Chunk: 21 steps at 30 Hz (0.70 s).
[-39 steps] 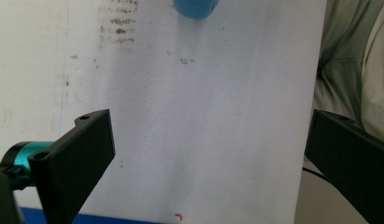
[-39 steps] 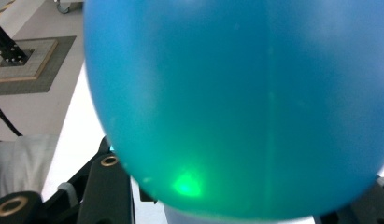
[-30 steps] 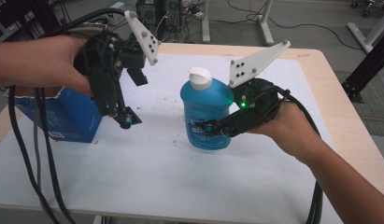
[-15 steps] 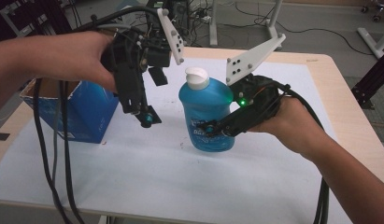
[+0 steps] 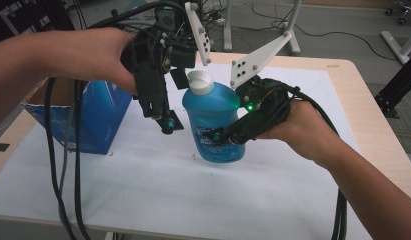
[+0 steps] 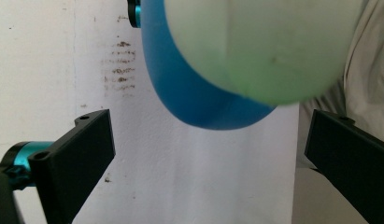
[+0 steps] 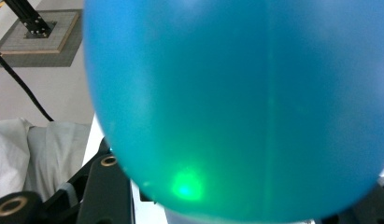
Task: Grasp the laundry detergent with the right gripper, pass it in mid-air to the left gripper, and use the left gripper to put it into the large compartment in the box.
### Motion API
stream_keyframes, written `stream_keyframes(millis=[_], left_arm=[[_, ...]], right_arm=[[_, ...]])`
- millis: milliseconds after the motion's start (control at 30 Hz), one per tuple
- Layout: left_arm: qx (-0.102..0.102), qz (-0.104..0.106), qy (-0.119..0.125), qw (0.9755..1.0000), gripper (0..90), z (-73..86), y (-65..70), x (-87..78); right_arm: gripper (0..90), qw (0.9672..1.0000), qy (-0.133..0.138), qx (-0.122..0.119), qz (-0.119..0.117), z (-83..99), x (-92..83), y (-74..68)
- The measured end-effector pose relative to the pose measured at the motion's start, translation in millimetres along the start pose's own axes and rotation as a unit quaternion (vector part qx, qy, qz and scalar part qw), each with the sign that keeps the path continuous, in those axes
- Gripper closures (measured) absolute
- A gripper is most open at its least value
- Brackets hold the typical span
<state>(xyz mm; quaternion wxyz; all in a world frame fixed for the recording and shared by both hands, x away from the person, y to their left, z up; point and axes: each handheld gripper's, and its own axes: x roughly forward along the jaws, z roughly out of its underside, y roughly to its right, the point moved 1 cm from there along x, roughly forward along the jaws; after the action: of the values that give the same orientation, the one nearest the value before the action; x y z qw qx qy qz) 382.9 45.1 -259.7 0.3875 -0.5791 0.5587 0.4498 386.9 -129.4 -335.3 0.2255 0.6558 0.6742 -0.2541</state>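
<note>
A blue bottle (image 5: 211, 117) with a white cap (image 5: 199, 81) stands tilted at the middle of the white table cover. My right gripper (image 5: 227, 138) is shut on its lower body from the right, and in the right gripper view the blue body (image 7: 236, 93) bulges between the black jaws. My left gripper (image 5: 172, 107) hangs just left of the bottle, pointing down, open. In the left gripper view its jaws stand wide apart on either side of the blurred cap (image 6: 273, 46) and blue shoulder (image 6: 199, 102), touching neither. I cannot tell whether the bottle's base rests on the cover.
An open blue cardboard box (image 5: 100, 117) stands at the left of the table (image 5: 353, 100). Black cables (image 5: 63, 170) hang from the left gripper over the front left. A black frame leg (image 5: 398, 85) stands off the table's right side.
My left gripper has moved right, closing most of the gap to the bottle's left side. The right gripper keeps its grip on the bottle.
</note>
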Motion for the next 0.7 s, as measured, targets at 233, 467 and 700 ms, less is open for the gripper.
stream_keyframes(millis=[233,467,700], left_arm=[[0.005,0.000,0.005,1.0000,1.7,-2.0,0.4,0.4],[0.014,-0.001,0.005,0.9999,1.7,-5.0,-0.1,0.6],[0.013,0.001,0.008,0.9999,1.7,-7.3,0.3,1.4]], right_arm=[[45.2,0.9999,-0.006,-0.001,-0.011,-4.8,5.7,0.7],[45.2,0.9998,-0.007,-0.006,-0.018,-11.6,11.7,1.1],[45.2,0.9997,-0.008,-0.005,-0.022,-14.6,15.7,1.0]])
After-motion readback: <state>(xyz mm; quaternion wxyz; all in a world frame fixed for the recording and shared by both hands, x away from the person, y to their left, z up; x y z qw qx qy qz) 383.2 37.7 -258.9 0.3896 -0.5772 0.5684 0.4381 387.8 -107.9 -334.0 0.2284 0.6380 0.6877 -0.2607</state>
